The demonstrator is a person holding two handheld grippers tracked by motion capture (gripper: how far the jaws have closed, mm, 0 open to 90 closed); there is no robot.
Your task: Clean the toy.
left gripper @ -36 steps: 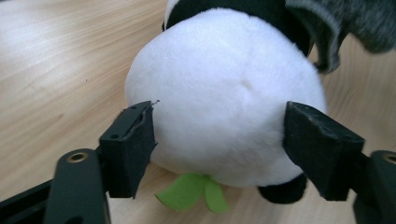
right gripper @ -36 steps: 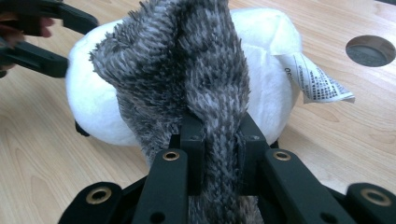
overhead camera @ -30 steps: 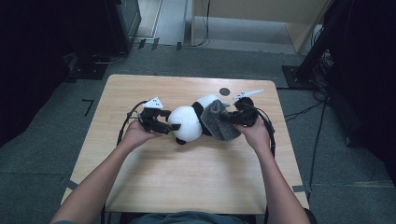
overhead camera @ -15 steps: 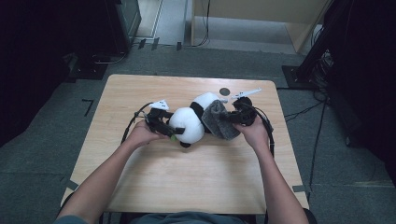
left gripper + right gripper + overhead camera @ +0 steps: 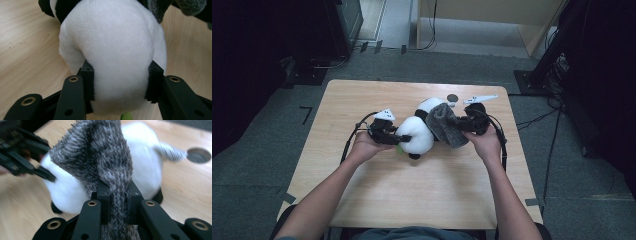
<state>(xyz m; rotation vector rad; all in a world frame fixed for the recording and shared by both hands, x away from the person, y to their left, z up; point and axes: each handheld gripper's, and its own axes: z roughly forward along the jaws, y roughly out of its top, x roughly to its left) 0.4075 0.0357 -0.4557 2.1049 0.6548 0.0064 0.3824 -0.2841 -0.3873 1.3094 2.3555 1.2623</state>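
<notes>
Over the last second the left gripper [image 5: 396, 138] has pushed in from the left and its jaws now squeeze the white head of the plush panda [image 5: 418, 136], which lies mid-table [image 5: 362, 200]; the right gripper [image 5: 464, 124] stays clamped on the grey fuzzy cloth [image 5: 447, 126] draped over the toy's body; with the panda steadied, wiping or wrapping it looks ready to proceed

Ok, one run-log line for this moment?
left gripper: shut on white plush panda toy | right gripper: shut on grey fuzzy cloth | cloth against panda
</notes>
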